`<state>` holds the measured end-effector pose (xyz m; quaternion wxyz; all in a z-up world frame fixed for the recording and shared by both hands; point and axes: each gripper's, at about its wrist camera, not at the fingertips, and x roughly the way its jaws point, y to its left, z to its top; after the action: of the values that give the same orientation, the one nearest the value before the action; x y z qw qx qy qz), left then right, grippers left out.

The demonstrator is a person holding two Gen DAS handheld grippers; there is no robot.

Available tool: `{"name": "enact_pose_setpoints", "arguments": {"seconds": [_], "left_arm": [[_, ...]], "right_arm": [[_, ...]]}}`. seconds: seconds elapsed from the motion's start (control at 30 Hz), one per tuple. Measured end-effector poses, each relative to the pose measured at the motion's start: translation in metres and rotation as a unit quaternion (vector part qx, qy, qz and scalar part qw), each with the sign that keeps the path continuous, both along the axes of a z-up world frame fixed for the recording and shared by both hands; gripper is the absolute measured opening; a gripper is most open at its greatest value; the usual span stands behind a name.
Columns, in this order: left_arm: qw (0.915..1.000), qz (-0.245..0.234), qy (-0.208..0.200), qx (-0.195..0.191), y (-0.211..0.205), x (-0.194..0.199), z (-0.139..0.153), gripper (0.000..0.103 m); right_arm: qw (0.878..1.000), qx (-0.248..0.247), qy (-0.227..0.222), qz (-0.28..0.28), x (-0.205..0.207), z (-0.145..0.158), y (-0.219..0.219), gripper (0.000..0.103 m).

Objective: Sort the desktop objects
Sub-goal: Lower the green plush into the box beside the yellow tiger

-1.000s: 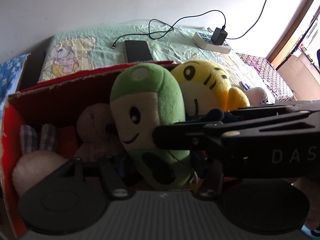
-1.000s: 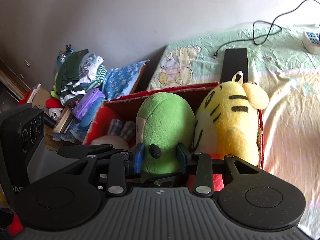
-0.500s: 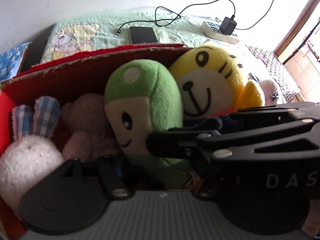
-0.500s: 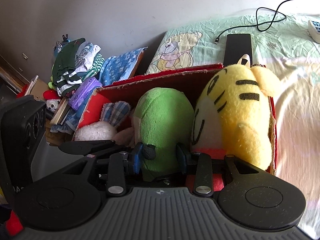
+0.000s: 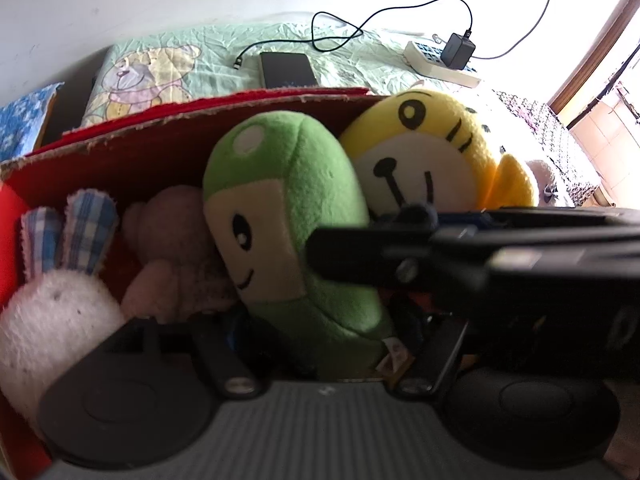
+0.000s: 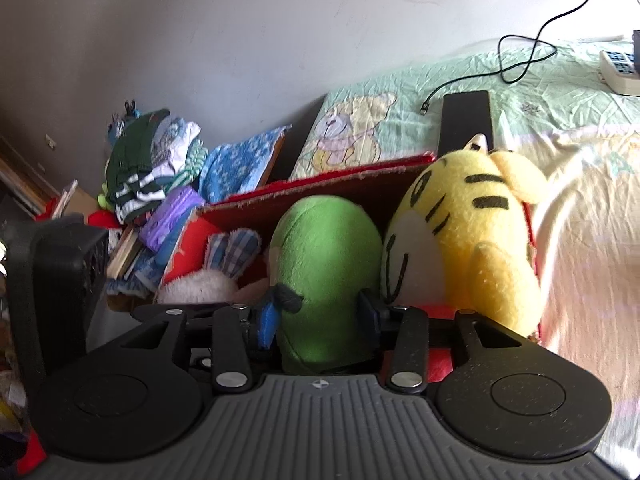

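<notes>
Right wrist view: your green plush [image 6: 329, 264] stands at centre frame inside the red box [image 6: 320, 194], lower body pinched between the right gripper [image 6: 323, 314] jaws, blue pads pressing both flanks. The yellow tiger plush [image 6: 472, 240] leans against it to the right; a white bunny plush [image 6: 212, 276] lies lower left. In the left wrist view, your left gripper [image 5: 320, 344] sits around the plush's base, but I cannot tell whether its jaws are gripping.

Green plush [image 5: 304, 184] with cream face; yellow tiger plush [image 6: 476, 240], black stripes; white bunny plush [image 5: 52, 320], blue-plaid ears; pink plush [image 5: 172, 248]; red box [image 5: 120, 148]; mint bedsheet [image 6: 540, 92], bear print.
</notes>
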<state>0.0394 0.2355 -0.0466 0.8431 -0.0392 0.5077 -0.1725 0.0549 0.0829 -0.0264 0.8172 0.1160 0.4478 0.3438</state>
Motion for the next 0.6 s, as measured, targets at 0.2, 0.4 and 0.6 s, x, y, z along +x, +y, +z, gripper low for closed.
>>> {"name": "enact_pose_setpoints", "arguments": {"seconds": [0.2,0.4,0.6], "left_arm": [[0.9999,-0.001,0.002,0.011,-0.0039,0.0005,0.0005,0.074],[0.9999,0.001,0.005,0.014,-0.004,0.0012,0.0021,0.074],[0.9998,0.004,0.003,0.019,-0.0041,-0.0023,0.0063,0.073]], "right_arm": [[1.0,0.002,-0.003,-0.005,0.0008,0.0002,-0.0017,0.038],[1.0,0.006,0.001,-0.01,0.0005,-0.002,-0.0037,0.036],[1.0,0.008,0.0,-0.015,-0.0021,-0.0034,-0.0075,0.037]]}}
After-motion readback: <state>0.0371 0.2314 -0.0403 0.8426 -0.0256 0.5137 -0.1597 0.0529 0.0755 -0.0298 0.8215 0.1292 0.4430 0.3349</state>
